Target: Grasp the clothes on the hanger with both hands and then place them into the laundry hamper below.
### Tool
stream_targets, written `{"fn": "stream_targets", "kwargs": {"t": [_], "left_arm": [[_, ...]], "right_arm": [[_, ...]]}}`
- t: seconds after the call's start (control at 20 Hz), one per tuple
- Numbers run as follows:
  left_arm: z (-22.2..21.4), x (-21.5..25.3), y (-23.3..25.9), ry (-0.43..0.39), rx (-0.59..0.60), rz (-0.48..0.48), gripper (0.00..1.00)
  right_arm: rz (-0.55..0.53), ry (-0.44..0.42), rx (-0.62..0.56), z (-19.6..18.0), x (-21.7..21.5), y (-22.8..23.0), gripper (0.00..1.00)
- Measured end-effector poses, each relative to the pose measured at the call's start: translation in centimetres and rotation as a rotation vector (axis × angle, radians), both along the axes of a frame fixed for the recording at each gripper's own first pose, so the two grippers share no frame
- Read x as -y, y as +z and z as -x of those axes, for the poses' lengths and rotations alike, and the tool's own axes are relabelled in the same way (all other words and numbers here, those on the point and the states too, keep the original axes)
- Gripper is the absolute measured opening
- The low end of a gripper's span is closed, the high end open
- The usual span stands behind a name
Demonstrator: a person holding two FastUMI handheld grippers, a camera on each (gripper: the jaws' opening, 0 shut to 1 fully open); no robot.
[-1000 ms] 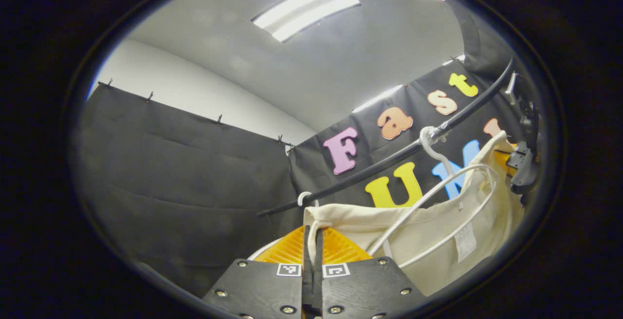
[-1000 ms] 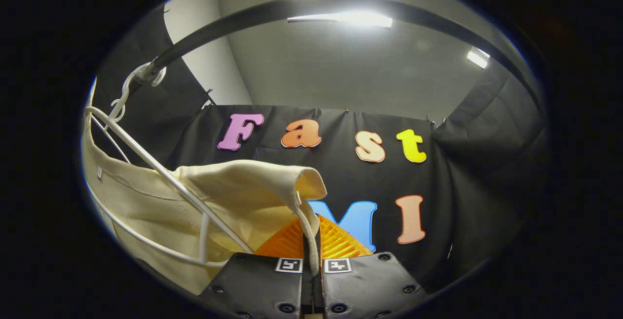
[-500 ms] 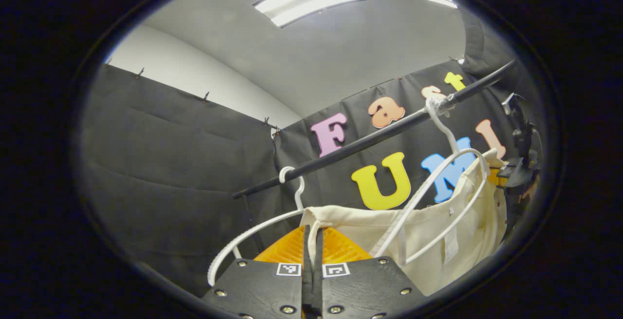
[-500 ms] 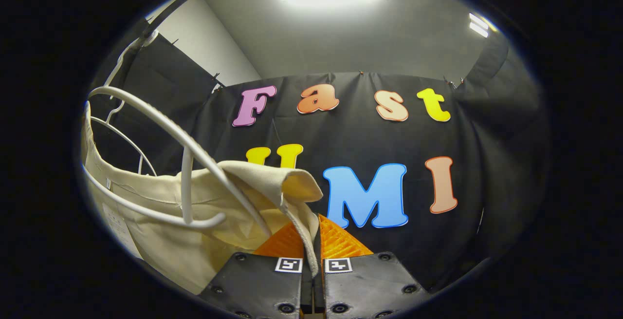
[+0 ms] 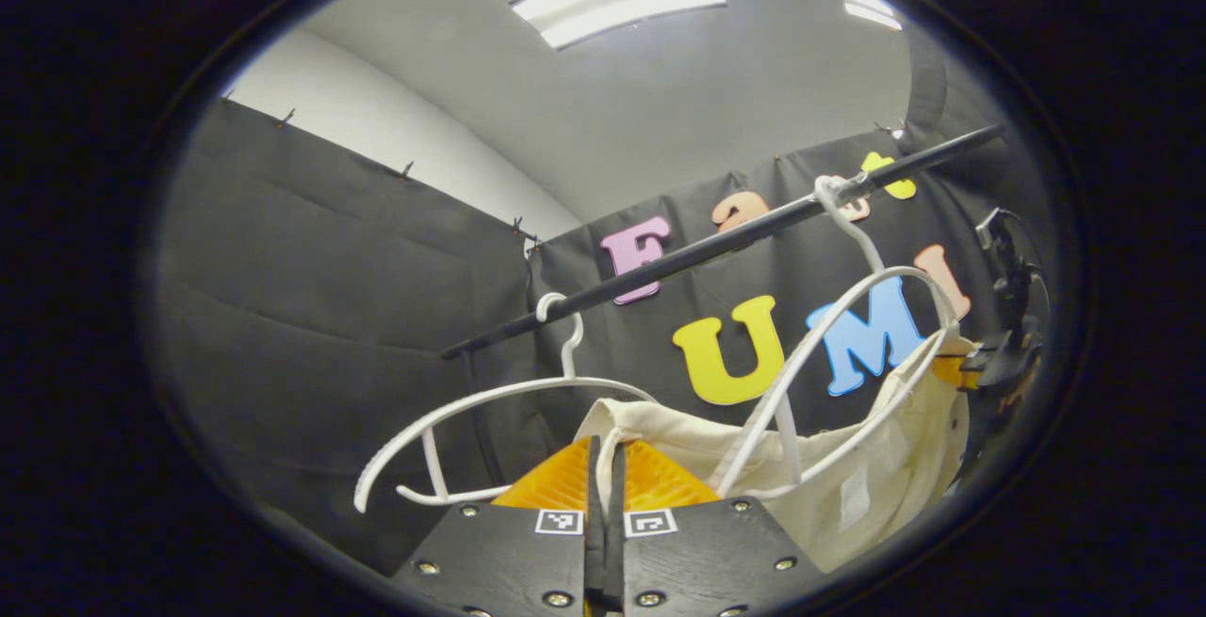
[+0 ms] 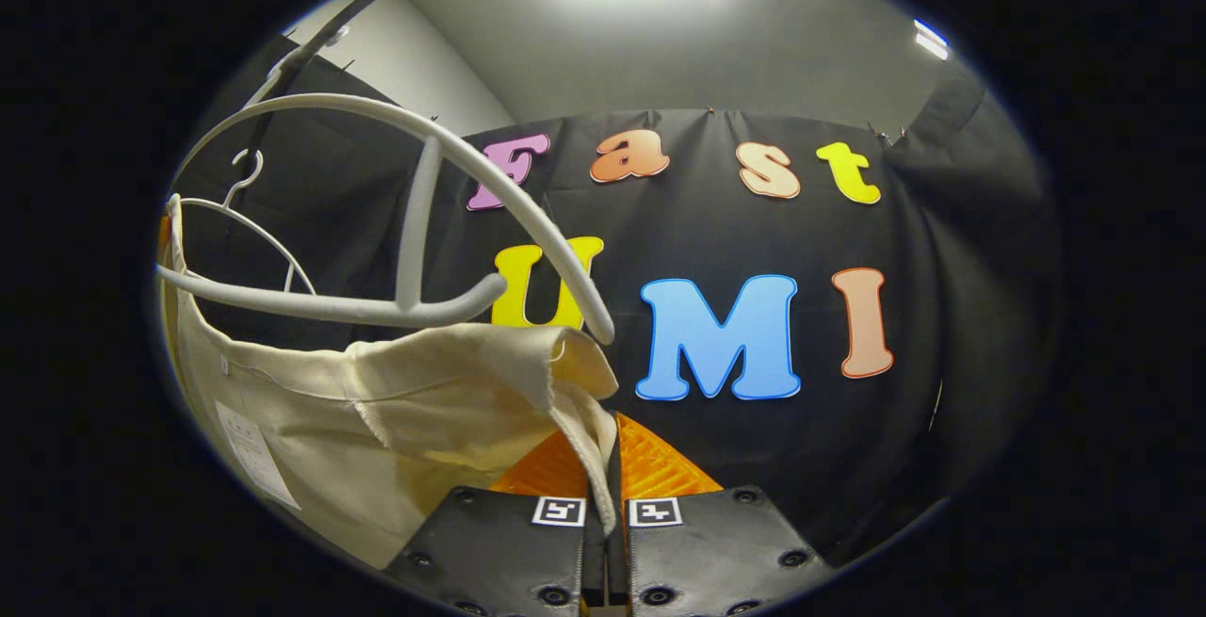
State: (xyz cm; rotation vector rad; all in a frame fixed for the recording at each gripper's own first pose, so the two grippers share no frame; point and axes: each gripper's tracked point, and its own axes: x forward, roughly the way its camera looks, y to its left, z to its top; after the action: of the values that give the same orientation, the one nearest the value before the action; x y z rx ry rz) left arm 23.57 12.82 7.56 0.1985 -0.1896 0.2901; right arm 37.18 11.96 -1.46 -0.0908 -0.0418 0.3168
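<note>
— Where's the shirt (image 5: 848, 466)?

— In the left gripper view at about 5 o'clock, cream cloth sagging below a white hanger (image 5: 829, 353) on the black rail (image 5: 716, 245). A second hanger (image 5: 490, 410) hangs at 7 o'clock.

— And the fingers?

— The left gripper (image 5: 603, 476) has its orange fingers pressed together on a shirt edge. The right gripper (image 6: 603, 466) likewise pinches a fold of the shirt (image 6: 396, 410), the hanger (image 6: 405, 212) at 10 o'clock.

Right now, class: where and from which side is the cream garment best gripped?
At its two top corners, from below: the garment hangs spread beneath the hanger, and each corner's folded hem fits between shut fingers, as both grippers show.
</note>
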Motion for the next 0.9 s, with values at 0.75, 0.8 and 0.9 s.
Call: {"fn": "stream_targets", "kwargs": {"t": [0.75,0.8,0.9], "left_arm": [[6.4,1.0,-4.4,-0.092,-0.072,0.074,0.01],[7.0,1.3,-4.7,-0.102,-0.077,0.083,0.01],[8.7,1.9,-5.2,-0.129,-0.084,0.102,0.01]], "right_arm": [[0.013,-0.022,-0.003,10.5,0.7,0.0,0.03],[0.012,-0.02,-0.006,11.4,0.7,0.1,0.02],[0.002,-0.015,-0.015,13.0,0.8,0.4,0.0]]}}
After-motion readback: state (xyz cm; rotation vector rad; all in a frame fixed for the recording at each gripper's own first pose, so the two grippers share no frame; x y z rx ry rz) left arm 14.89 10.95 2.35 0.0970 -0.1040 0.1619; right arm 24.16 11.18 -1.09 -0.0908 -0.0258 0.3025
